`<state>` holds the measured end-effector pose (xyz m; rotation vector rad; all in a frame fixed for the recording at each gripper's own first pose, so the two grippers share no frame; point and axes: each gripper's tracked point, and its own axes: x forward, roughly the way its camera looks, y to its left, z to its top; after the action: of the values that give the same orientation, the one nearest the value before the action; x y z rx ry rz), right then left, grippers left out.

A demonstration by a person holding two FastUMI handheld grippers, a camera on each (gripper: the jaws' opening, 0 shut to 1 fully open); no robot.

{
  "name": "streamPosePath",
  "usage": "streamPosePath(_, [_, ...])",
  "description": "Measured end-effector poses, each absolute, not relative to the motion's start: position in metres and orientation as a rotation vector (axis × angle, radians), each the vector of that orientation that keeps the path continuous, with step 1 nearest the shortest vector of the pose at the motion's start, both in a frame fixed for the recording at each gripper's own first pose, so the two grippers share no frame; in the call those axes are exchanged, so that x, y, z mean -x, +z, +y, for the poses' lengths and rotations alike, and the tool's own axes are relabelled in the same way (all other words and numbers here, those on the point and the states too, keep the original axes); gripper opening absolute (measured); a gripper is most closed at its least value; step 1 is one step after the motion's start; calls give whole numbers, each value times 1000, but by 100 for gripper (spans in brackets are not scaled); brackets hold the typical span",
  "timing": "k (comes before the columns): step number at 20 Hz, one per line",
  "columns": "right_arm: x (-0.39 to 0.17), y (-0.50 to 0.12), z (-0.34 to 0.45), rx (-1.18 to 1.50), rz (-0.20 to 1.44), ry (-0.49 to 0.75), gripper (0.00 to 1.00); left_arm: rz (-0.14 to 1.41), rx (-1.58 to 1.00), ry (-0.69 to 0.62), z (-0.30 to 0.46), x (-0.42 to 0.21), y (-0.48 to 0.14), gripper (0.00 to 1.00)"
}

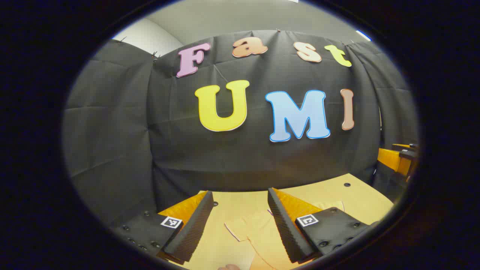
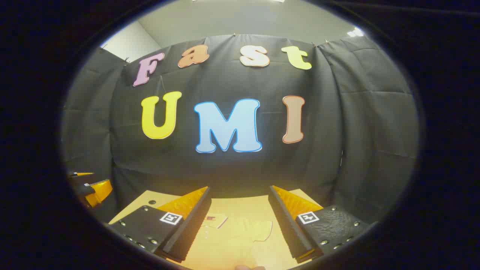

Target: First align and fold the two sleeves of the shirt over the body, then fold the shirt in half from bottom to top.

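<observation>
Both tools, left (image 1: pixel 240 219) and right (image 2: pixel 240 221), hang wide open above the shirt (image 1: pixel 258 232), which lies flat on the counter (image 1: pixel 360 198) below them.

The shirt (image 1: pixel 258 234) is a pale yellow-orange garment lying flat on a surface of nearly the same colour, so its outline is faint — it shows mainly by its thin light edges. In the left gripper view one short sleeve (image 1: pixel 237 228) spreads outward to the left, unfolded, with the body running down toward the bottom edge. In the right gripper view the shirt (image 2: pixel 240 232) lies flat too, one sleeve (image 2: pixel 262 229) out to the right — a small dark label (image 2: pixel 210 217) sits near the neck.
</observation>
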<state>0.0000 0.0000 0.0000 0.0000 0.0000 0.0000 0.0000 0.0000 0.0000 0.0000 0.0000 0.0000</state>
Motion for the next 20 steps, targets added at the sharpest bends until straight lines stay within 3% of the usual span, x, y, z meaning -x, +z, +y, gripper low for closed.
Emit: streamPosePath(20, [-8,-9,5,21,50,28,97,-3,22,-42,-32,-10,5,94])
